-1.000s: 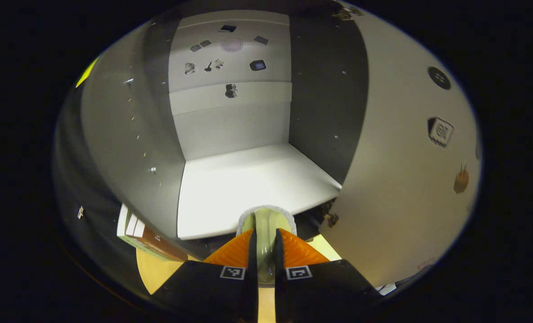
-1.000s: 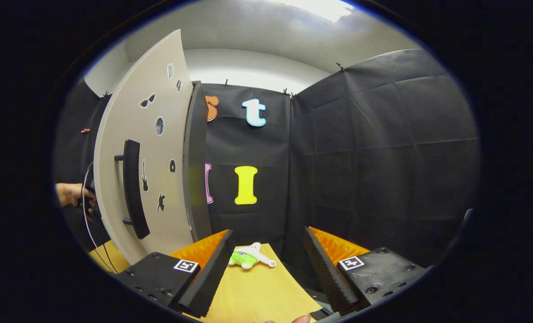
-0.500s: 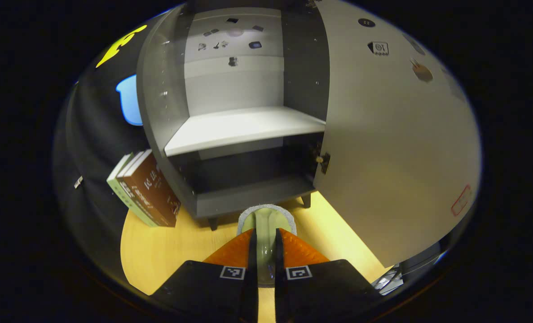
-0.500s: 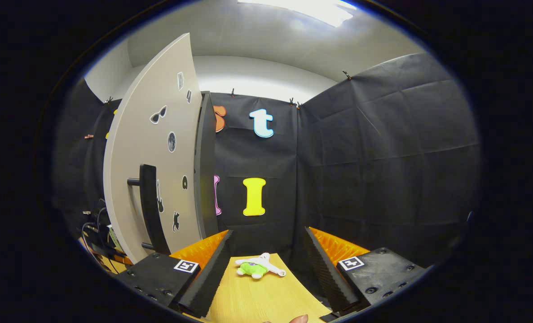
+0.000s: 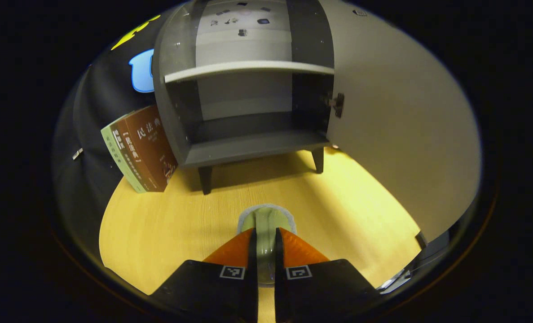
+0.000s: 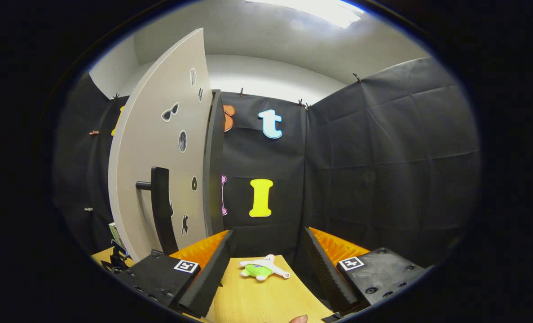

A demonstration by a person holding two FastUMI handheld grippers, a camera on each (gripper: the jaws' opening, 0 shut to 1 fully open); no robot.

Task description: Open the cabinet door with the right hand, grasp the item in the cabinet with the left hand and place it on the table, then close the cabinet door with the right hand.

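Note:
My left gripper (image 5: 265,233) is shut on a pale green item with a fuzzy white edge (image 5: 266,216), which sticks out past the fingertips just above the wooden table (image 5: 176,224). Beyond it in the left gripper view stands the grey cabinet (image 5: 248,146), both shelves bare, with its door (image 5: 396,134) swung wide open at the right. In the right gripper view my right gripper (image 6: 268,232) is open with nothing between its fingers. The door's outer face (image 6: 158,148) and its dark bar handle (image 6: 160,206) stand to its left, apart from it.
Two or three books (image 5: 140,148) lean against the cabinet's left side. A small green and white plush toy (image 6: 262,268) lies on the table (image 6: 257,300) ahead of the right gripper. Black cloth walls close the booth behind and to the right.
My left gripper has drawn back out of the cabinet and come down toward the table, still holding the green item. The right gripper has shifted only slightly; the door stays open.

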